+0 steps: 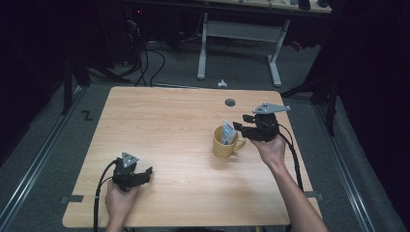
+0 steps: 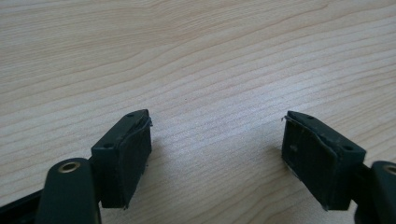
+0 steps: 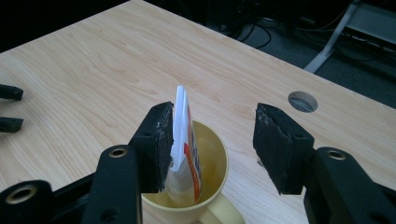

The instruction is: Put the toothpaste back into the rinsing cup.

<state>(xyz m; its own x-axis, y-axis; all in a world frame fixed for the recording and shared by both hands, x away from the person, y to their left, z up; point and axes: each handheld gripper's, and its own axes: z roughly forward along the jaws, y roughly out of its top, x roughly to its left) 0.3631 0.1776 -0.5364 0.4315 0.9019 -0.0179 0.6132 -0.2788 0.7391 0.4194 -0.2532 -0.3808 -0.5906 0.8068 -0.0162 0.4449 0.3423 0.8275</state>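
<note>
A yellow mug stands on the right half of the wooden table. Upright inside it is a white sachet with orange print. My right gripper hovers just right of the mug rim, held by a hand. In the right gripper view the mug sits below my right gripper, whose jaws stand wide apart. The sachet leans against the left-hand pad and the other pad is well clear of it. My left gripper rests low near the table's front left. In its own view my left gripper is open over bare wood.
A round cable hole lies in the table top behind the mug. Beyond the far edge are a white desk frame and floor cables. Dark curtains close off both sides.
</note>
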